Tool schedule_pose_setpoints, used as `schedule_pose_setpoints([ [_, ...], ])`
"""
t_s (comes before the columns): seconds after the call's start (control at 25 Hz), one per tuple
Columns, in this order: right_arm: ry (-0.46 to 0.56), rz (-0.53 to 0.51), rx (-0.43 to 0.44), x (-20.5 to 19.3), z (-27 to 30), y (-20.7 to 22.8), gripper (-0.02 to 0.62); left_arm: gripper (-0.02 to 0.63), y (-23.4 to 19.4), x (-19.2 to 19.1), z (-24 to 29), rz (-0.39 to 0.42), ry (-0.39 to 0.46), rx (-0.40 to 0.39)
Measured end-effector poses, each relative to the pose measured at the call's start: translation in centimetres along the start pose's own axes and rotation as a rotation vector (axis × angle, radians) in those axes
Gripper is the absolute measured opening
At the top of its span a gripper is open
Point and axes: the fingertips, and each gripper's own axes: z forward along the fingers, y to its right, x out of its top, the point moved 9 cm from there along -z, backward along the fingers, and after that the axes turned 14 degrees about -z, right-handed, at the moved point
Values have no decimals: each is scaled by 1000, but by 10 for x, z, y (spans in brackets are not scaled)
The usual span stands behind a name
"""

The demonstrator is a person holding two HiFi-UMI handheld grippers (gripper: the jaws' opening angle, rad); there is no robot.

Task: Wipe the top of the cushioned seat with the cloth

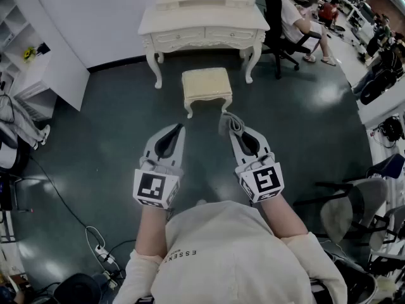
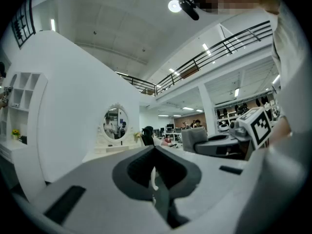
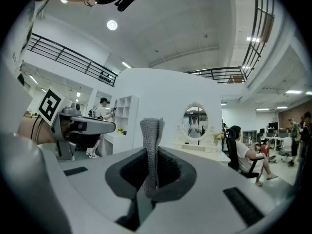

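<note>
A cream cushioned seat (image 1: 207, 85) stands on the dark floor in front of a white dressing table (image 1: 204, 25), ahead of both grippers. My right gripper (image 1: 231, 126) is shut on a grey knitted cloth (image 3: 151, 145), which sticks up between its jaws; the grey cloth (image 1: 228, 120) shows at its tip in the head view, short of the seat's near right corner. My left gripper (image 1: 176, 130) is shut with nothing in it, held level beside the right one. In the left gripper view the jaws (image 2: 155, 177) meet in a thin line.
A person sits on a black office chair (image 1: 283, 27) right of the dressing table. White shelving (image 1: 28, 49) lines the left wall. Cables and a power strip (image 1: 101, 252) lie on the floor at lower left. More chairs (image 1: 354, 211) stand at the right.
</note>
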Motion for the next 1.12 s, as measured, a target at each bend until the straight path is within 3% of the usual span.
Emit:
schedule_pose_setpoints([
  [0.4,-21,27,-25,-1,2,-12,28,2,-8,-1,-8,25,-4,-18],
  [0.72,-60,79,-92,-10,11,-22,28,2,-26,-10,-13,28,-21,-41],
  [1.12,-108,92,-47,-36,64,10,28,2,-56,-19,36,-35,-75,6],
])
